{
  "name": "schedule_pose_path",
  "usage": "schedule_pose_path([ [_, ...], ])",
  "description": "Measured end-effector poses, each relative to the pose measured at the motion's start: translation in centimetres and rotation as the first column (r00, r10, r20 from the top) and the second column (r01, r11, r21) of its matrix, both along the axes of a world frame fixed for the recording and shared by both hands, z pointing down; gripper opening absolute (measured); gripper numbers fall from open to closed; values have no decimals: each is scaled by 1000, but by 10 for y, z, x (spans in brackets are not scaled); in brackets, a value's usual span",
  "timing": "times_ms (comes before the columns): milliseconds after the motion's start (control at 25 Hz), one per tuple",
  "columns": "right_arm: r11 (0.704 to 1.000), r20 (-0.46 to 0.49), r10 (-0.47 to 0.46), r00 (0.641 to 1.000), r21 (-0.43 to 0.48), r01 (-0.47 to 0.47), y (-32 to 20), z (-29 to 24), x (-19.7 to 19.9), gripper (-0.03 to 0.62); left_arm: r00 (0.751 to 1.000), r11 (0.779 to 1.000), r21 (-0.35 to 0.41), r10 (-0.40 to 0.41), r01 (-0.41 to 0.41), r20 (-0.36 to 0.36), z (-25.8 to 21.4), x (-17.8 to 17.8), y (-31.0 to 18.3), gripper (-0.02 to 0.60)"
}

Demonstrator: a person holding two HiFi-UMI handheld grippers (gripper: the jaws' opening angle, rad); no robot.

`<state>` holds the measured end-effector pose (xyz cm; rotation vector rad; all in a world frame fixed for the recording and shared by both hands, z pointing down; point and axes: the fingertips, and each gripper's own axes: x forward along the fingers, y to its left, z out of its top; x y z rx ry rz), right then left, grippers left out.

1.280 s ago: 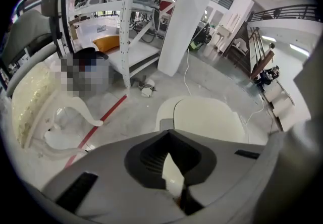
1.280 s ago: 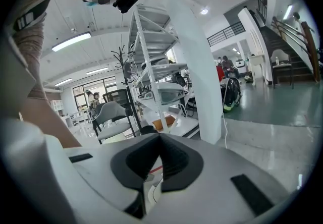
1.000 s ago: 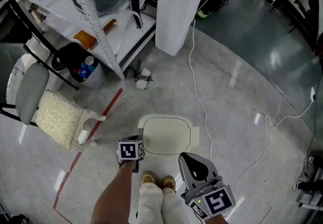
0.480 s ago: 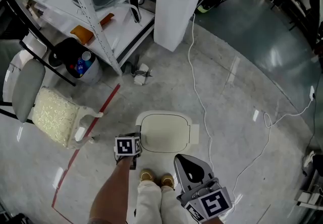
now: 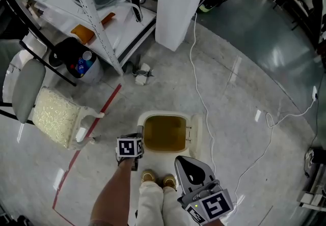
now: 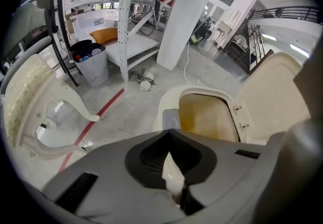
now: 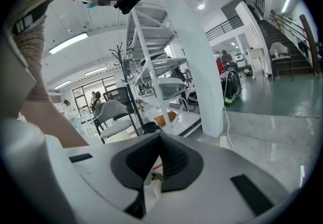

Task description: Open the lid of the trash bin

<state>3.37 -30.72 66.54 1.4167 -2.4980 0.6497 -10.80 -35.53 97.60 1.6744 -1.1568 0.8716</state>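
**Lid up, both grippers shut and empty**

The bin (image 5: 163, 158) sits on the floor at 6 o'clock in the head view, just ahead of the person's shoes. Its yellow-brown inside is exposed. The lid (image 6: 275, 97) stands raised on its hinges at the bin's 3 o'clock side. I judge the opening step done, and what remains is only to back off without knocking the lid down.

The left gripper (image 6: 171, 167) hangs just beside the bin's 9 o'clock rim, jaws together on nothing. The right gripper (image 7: 151, 167) is at 5 o'clock, near the bin but not touching it, jaws also together and bare. Neither touches the lid.

Around, a white pillar (image 5: 181, 1) rises at 12 o'clock and a rack (image 5: 97, 11) at 11. A chair (image 5: 30, 90) stands at 9, with a grey pail (image 5: 81, 64) of bottles at 10. A cable (image 5: 201, 97) trails from 12 to 3, passing near the lid's side. I would watch for a snag there.
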Motion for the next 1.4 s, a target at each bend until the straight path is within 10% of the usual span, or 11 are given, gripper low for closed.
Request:
schedule_pose_path([
  [800, 995, -26, -97, 995, 29, 97, 23, -89, -18, 32, 1000, 999, -48, 3, -4, -25, -102, -5, 15, -8],
  [1400, 987, -38, -128, 991, 97, 132, 55, -172, 3, 32, 997, 988, 150, 45, -34, -65, -310, 11, -28, -8],
])
